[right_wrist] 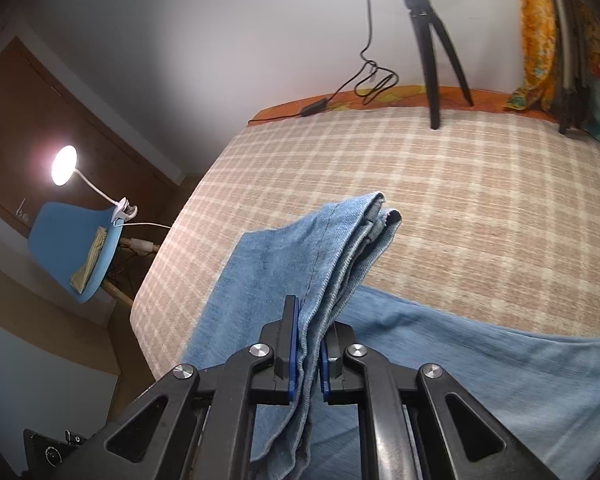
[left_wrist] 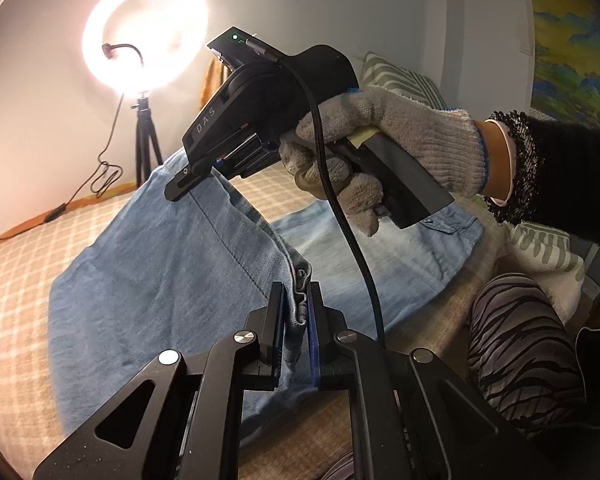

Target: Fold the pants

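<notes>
On the checked bedspread (right_wrist: 440, 200) the light blue denim pants (left_wrist: 148, 280) lie spread, their far edge lifted off the cover. The left gripper (left_wrist: 295, 320) pinches a bunched hem, pads pressed tight on the cloth. The right gripper (right_wrist: 309, 354), held in a knit-gloved hand (left_wrist: 384, 148) (the person's right), clamps several folded layers. A ring light (left_wrist: 144, 28) glows on its tripod by the far wall.

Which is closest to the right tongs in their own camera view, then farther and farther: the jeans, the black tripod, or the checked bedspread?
1. The jeans: clamped in the right tongs.
2. The checked bedspread: beneath and ahead.
3. The black tripod: at the bed's far edge by the wall.
</notes>
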Tool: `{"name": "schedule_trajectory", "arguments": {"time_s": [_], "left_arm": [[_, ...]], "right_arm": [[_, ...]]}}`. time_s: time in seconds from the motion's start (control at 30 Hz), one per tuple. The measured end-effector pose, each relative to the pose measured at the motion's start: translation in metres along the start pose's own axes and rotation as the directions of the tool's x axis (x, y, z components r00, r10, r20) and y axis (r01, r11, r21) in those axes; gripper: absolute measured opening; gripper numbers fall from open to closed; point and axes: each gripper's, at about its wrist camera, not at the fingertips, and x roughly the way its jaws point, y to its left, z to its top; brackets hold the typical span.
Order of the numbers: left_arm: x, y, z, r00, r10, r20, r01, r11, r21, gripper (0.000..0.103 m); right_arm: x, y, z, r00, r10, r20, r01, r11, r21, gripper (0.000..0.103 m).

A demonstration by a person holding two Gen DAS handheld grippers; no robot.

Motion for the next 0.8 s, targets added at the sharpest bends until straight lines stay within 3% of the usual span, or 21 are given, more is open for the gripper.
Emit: {"name": "schedule_trajectory", "arguments": {"time_s": [0.53, 0.8], "left_arm": [[0.019, -0.041, 0.028, 0.992, -0.126, 0.010, 0.125, 0.989, 0.080, 0.009], [0.046, -0.075, 0.037, 0.982, -0.186, -0.016, 0.186, 0.974, 0.129, 0.009]], "right_arm": [[-0.067, -0.045, -0.025, 0.996, -0.065, 0.054, 0.062, 0.997, 0.051, 0.006], [-0.100, -0.080, -0.042, 0.992, -0.103, 0.073, 0.096, 0.991, 0.091, 0.006]]}}
